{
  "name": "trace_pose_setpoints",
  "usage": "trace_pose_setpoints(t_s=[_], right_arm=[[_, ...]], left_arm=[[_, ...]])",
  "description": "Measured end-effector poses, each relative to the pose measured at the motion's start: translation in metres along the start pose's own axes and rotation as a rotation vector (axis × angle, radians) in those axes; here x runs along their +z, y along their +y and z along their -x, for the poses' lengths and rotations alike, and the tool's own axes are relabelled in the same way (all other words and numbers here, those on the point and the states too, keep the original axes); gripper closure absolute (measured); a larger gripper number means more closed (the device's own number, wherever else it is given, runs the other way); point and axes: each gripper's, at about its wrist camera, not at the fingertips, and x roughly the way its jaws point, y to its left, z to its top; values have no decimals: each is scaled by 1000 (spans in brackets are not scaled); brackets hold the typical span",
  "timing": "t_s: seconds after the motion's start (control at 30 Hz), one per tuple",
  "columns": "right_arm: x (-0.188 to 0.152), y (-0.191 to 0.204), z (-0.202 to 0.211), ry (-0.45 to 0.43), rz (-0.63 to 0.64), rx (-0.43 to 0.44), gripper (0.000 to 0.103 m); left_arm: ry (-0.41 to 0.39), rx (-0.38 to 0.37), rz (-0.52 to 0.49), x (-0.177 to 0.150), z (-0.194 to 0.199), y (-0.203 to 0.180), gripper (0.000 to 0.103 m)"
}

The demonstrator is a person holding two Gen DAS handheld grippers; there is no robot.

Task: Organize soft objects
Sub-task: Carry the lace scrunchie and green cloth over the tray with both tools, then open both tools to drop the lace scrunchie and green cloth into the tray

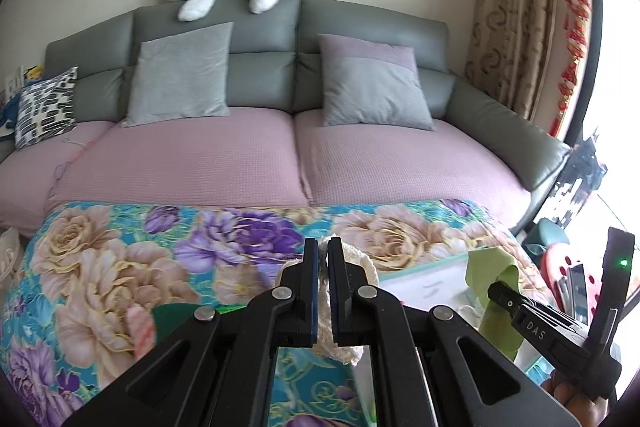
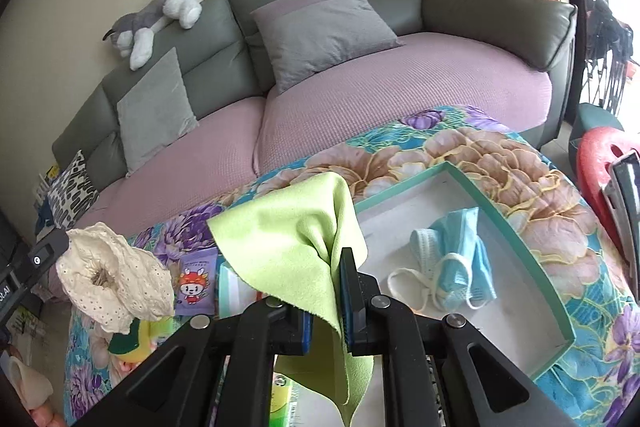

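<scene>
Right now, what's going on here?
A person is sorting soft items over a floral quilt in front of a sofa. The left gripper is shut on a cream lace cloth; the right gripper is shut on a green cloth. Both cloths hang lifted. A teal-rimmed box on the quilt holds blue face masks.

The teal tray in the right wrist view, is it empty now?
No, the teal tray already holds a blue face mask that lies on its white floor.
</scene>
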Motion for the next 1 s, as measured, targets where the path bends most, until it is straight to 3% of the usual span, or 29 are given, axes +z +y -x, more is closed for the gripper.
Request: trace_pose_setpoints(t_s=[0.23, 0.57, 0.87, 0.97, 1.0], right_arm=[[2, -24, -2, 11, -49, -51, 91], [3, -27, -6, 19, -39, -95, 91], [1, -28, -15, 50, -31, -119, 88], [0, -28, -16, 63, -25, -132, 88], [0, -27, -17, 69, -18, -139, 88]], left_arm=[[29, -140, -48, -2, -22, -50, 99], [62, -191, -130, -7, -61, -99, 99], [157, -195, -114, -23, -96, -99, 97], [178, -188, -99, -23, -98, -94, 79], [184, -187, -94, -23, -97, -92, 66]])
